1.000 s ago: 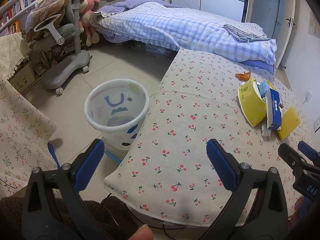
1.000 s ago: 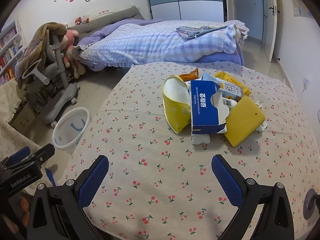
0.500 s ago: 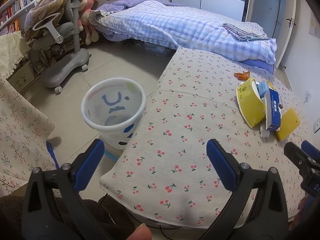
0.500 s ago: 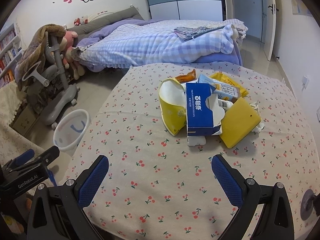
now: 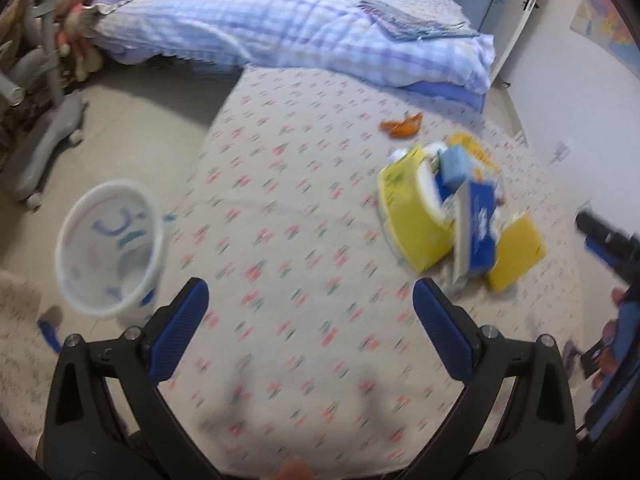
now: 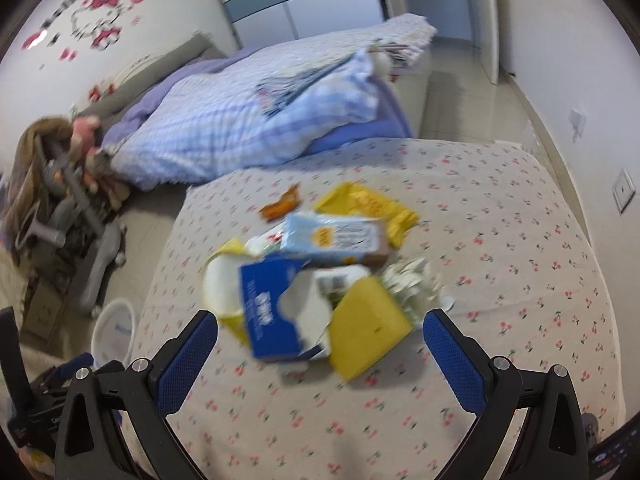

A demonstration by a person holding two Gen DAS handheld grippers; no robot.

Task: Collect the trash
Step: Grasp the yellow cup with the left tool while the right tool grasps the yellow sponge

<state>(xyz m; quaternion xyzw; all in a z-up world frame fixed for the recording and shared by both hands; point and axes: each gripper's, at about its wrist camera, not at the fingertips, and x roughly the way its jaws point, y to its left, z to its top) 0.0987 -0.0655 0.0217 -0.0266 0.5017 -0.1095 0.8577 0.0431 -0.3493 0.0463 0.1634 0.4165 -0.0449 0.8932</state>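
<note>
a child's bedroom: checked bed point(image 6: 248, 128), cartoon wall stickers point(image 6: 96, 20).

Cherry-print table point(image 6: 500, 240) carries a trash pile point(image 6: 320, 280).

A bed with a blue-and-white checked quilt point(image 5: 288, 20) lay far ahead of the tongs, beyond the table, and a folded grey-striped cloth point(image 5: 412, 24) rested on top of the quilt toward its right end. A grey swivel chair on castors point(image 6: 76, 240) stood on the pale tiled floor point(image 5: 136, 120) well off to the left, with a pink plush toy point(image 6: 86, 132) against it. Pink cartoon-cat wall stickers point(image 6: 96, 20) showed high on the left wall, and a white wall socket point(image 6: 624, 190) sat far right.
</note>
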